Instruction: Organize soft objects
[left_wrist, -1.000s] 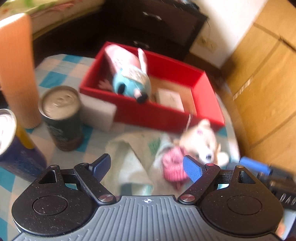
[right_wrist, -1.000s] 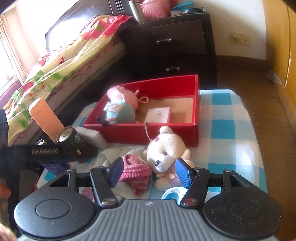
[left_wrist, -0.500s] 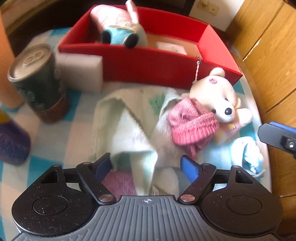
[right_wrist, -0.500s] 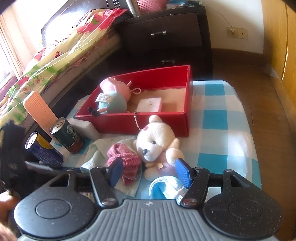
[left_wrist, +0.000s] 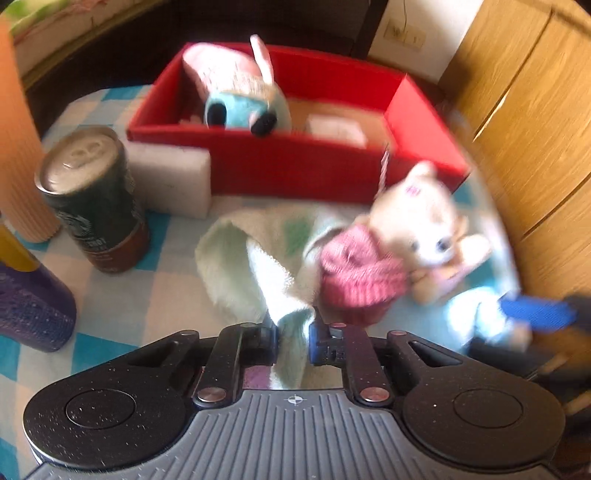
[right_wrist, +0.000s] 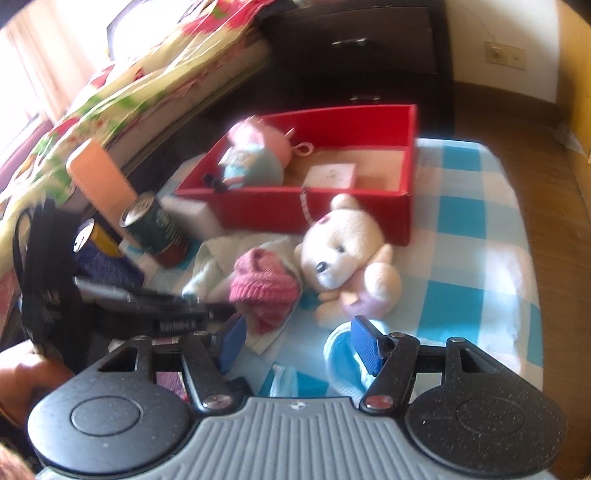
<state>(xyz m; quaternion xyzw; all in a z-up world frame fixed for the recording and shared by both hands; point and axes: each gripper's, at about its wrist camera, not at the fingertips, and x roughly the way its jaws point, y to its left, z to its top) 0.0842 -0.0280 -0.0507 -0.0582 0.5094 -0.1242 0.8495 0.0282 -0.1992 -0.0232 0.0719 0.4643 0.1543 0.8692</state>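
My left gripper (left_wrist: 293, 332) has its jaws closing, and its pads pinch a fold of the pale green towel (left_wrist: 251, 258) at the towel's near end. A pink knitted hat (left_wrist: 358, 280) lies on the towel, against a white teddy bear (left_wrist: 417, 221). Behind them stands the red box (left_wrist: 295, 170), holding a pink and blue pig plush (left_wrist: 240, 96) and a small white block (left_wrist: 336, 127). My right gripper (right_wrist: 297, 343) is open above a light blue cloth (right_wrist: 341, 354), with the hat (right_wrist: 264, 288) and the bear (right_wrist: 343, 243) just ahead. Nothing is between its fingers.
A green can (left_wrist: 92, 199), a purple and yellow can (left_wrist: 26, 288), an orange ribbed cylinder (left_wrist: 18, 147) and a white foam block (left_wrist: 170, 181) stand left on the checked tablecloth (right_wrist: 472, 236). A bed (right_wrist: 122, 85), a dark nightstand (right_wrist: 362, 55) and wooden doors (left_wrist: 528, 122) surround the table.
My left gripper went from wide open to shut on the towel's near fold and sank a little toward it. My right gripper stayed open, hovering over the blue cloth.
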